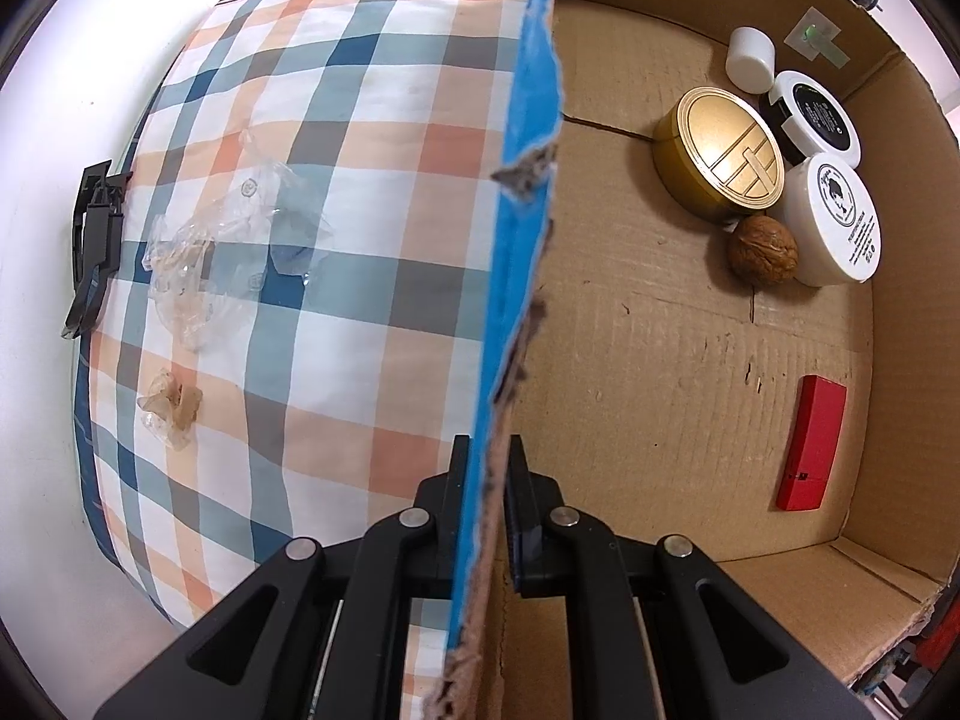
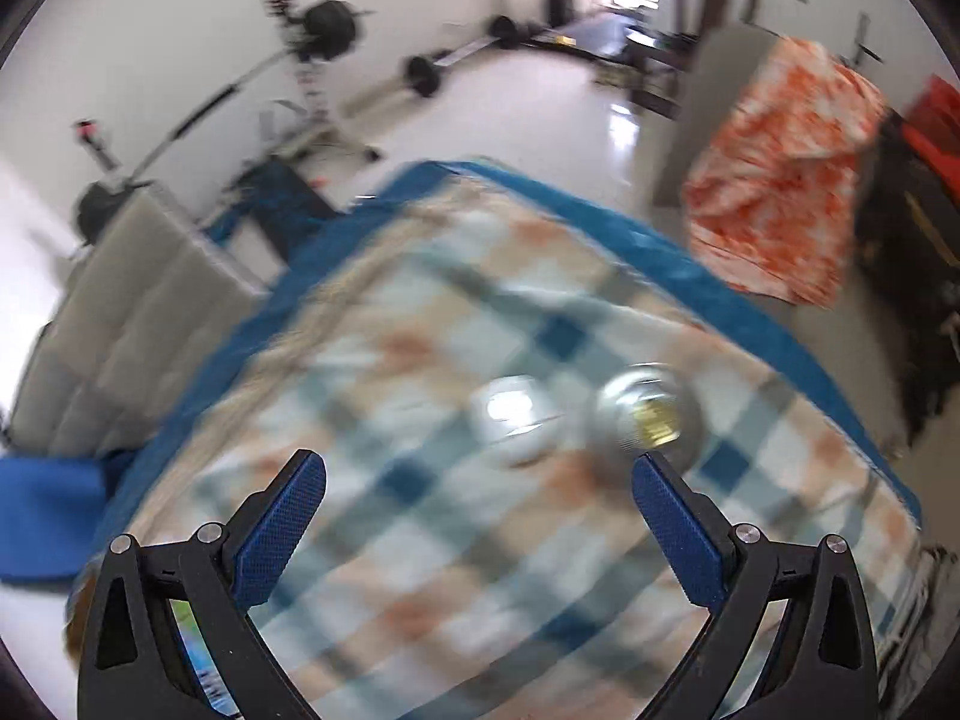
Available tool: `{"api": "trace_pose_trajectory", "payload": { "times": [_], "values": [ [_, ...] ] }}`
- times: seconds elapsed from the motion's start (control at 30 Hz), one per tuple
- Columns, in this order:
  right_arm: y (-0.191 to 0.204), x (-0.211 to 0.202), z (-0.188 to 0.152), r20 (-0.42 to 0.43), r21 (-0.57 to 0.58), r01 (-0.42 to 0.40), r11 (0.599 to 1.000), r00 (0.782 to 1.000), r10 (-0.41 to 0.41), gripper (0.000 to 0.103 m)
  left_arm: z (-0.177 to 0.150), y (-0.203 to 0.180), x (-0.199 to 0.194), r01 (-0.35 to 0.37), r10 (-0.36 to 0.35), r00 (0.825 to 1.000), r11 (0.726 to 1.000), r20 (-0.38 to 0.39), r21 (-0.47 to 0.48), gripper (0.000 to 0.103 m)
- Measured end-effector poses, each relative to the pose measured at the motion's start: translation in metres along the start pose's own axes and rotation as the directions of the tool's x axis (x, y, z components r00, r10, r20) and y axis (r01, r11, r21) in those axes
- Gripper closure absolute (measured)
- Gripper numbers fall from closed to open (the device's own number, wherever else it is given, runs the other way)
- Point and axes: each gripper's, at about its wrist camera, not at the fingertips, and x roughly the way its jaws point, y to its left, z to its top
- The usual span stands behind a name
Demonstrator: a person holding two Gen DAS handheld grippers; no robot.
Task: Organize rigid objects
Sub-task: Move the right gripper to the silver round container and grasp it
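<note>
While pinching the torn, blue-faced box wall (image 1: 522, 120) from above, clamping the left gripper (image 1: 487, 444) tight on it and, by the look of it, steadying the cardboard box (image 1: 630, 360) for loading.

Looking down on a haul already lying inside on the corrugated floor:
- gold tin (image 1: 720, 150), round and squat, with a brushed metallic lid
- white jar (image 1: 834, 222), smooth plastic with a printed lid, just beside the tin
- black jar (image 1: 816, 111), behind the white jar
- white cylinder (image 1: 750, 59), small and matte, near the far wall
- walnut (image 1: 763, 249), wrinkled and hard, nestling against tin and white jar
- red case (image 1: 811, 443), slim and rectangular, lying well apart from the cluster

Judging the task as midway, with a fetching trip in hand.

Hovering the right gripper (image 2: 477, 462) over the checked cloth (image 2: 420, 540), empty, with blue ribbed pads spread wide. Facing two round things just ahead, both badly blurred: a pale round piece (image 2: 516, 417) and a silvery round piece (image 2: 648, 414) with a yellowish centre, sitting just beside each other, touching or not being impossible to tell.

Probably needing next: lowering over one of them, centring it between the pads, and closing firmly on the rigid sides, smooth metal likely slipping otherwise.

Presumably leaving alone the soft stuff beside the box: crumpled clear plastic wrap (image 1: 198, 252) and a smaller yellowish scrap (image 1: 171, 405), limp and crinkly. Noting also a black clip (image 1: 96, 240) at the cloth's edge, rigid, possibly awaiting collection too.
</note>
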Motion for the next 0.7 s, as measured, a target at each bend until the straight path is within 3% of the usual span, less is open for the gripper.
{"api": "trace_pose_trajectory", "payload": {
  "times": [0.07, 0.23, 0.33, 0.37, 0.4, 0.7],
  "values": [
    [-0.03, 0.036, 0.01, -0.068, 0.03, 0.085, 0.996, 0.994, -0.083, 0.0, 0.0, -0.001, 0.0, 0.0, 0.0, 1.0, 1.0, -0.001, 0.0, 0.096],
    [-0.068, 0.088, 0.016, -0.178, 0.06, 0.13, 0.99, 0.977, -0.118, 0.001, 0.0, -0.001, 0.001, -0.001, 0.001, 1.0, 1.0, -0.002, 0.0, 0.096],
    [-0.074, 0.107, 0.017, -0.187, 0.037, 0.149, 0.988, 0.972, -0.139, 0.009, 0.001, -0.001, 0.001, -0.004, 0.004, 1.0, 1.0, -0.001, -0.001, 0.096],
    [-0.074, 0.113, 0.017, -0.191, 0.033, 0.141, 0.989, 0.973, -0.133, 0.022, 0.001, -0.001, 0.001, -0.004, 0.004, 1.0, 1.0, -0.001, -0.001, 0.096],
    [-0.076, 0.115, 0.016, -0.195, 0.028, 0.126, 0.992, 0.974, -0.118, 0.027, 0.001, -0.001, 0.001, -0.005, 0.005, 1.0, 1.0, -0.001, 0.0, 0.096],
    [-0.061, 0.117, 0.015, -0.174, -0.074, 0.16, 0.984, 0.97, -0.171, 0.03, 0.001, 0.0, 0.0, -0.004, 0.004, 1.0, 1.0, 0.0, -0.007, 0.096]
  ]
}}
